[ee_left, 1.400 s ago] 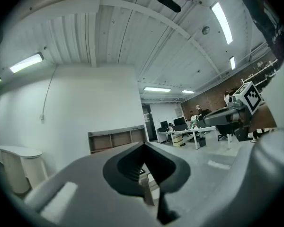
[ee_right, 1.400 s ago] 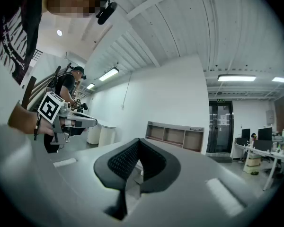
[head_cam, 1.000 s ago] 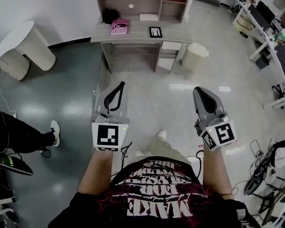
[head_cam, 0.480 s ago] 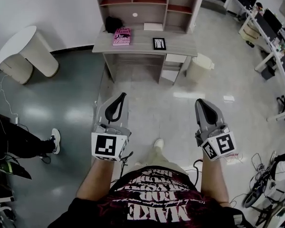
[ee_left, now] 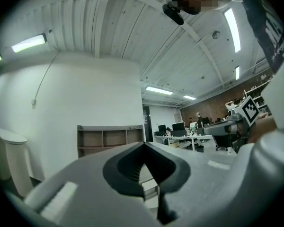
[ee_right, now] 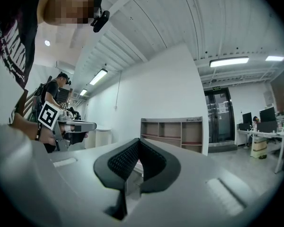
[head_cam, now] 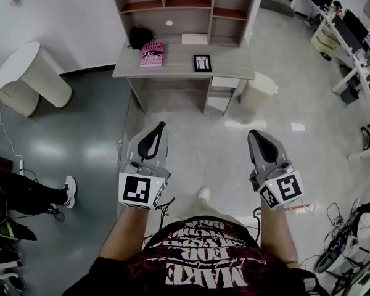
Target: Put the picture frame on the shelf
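Observation:
A small black picture frame [head_cam: 201, 62] lies on the grey desk [head_cam: 234, 69] under the shelf unit [head_cam: 186, 4], far ahead of both grippers. Over the floor, short of the desk, my left gripper [head_cam: 158, 127] points level at it, its jaws shut with nothing in them. My right gripper [head_cam: 254, 134] is held the same way beside it, also shut and bare. In the left gripper view the closed tips of the left gripper [ee_left: 143, 145] point toward the shelf unit [ee_left: 111, 141]. The right gripper [ee_right: 138, 141] likewise faces the shelf unit [ee_right: 173, 132].
A pink book [head_cam: 151, 53] and a black object [head_cam: 140, 37] lie on the desk's left part. A cream bin [head_cam: 258, 91] stands by its right end and a white round table [head_cam: 24, 73] at the left. A bystander's shoe [head_cam: 66, 189] is at the left, office desks at the right.
The desk and shelf have come nearer in the head view as the person walks toward them. Both grippers travel along, still shut and side by side.

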A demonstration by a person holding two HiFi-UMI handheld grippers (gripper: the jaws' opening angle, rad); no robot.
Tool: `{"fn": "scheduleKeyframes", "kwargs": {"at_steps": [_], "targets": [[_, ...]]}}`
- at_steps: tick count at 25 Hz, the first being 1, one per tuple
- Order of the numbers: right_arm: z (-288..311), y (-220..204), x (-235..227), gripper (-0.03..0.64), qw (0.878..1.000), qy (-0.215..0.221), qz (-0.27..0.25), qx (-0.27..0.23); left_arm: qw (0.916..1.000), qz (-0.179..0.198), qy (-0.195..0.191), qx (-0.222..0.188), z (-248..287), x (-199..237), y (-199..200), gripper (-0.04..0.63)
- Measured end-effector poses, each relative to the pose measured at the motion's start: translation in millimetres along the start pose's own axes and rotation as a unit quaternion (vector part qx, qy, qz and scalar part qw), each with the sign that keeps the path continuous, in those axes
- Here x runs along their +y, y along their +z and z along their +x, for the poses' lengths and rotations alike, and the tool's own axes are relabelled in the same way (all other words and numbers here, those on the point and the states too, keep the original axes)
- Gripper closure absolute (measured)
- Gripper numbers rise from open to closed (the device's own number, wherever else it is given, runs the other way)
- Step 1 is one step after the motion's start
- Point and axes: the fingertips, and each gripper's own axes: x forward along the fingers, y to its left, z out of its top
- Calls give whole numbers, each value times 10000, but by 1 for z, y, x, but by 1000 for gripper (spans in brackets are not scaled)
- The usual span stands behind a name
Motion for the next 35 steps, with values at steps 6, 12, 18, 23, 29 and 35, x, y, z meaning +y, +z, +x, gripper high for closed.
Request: {"fn": "scheduleKeyframes", "kwargs": {"at_steps": [6, 12, 18, 23, 29, 35], "targets": [[16, 2, -28, 589, 10000, 30, 36, -11, 9999, -139, -75, 28, 35, -1, 3, 594], [32, 10, -57, 590, 9998, 125, 50, -136, 9997, -19, 38, -235, 62, 1, 21, 594], [42, 12, -95, 589, 9993, 238, 173, -249, 9993, -34, 272, -249, 91, 2, 29, 594], [47, 10, -108, 591, 9986, 382, 227, -272, 9984, -245, 380, -349, 98, 0, 32, 595], [39, 5, -117, 591, 9984, 330, 348, -308, 9995, -21, 264, -159, 103, -11, 32, 594], [26, 4, -125, 591, 9984, 170, 395, -373, 9994, 75, 326, -127, 98, -16, 33, 594]]}}
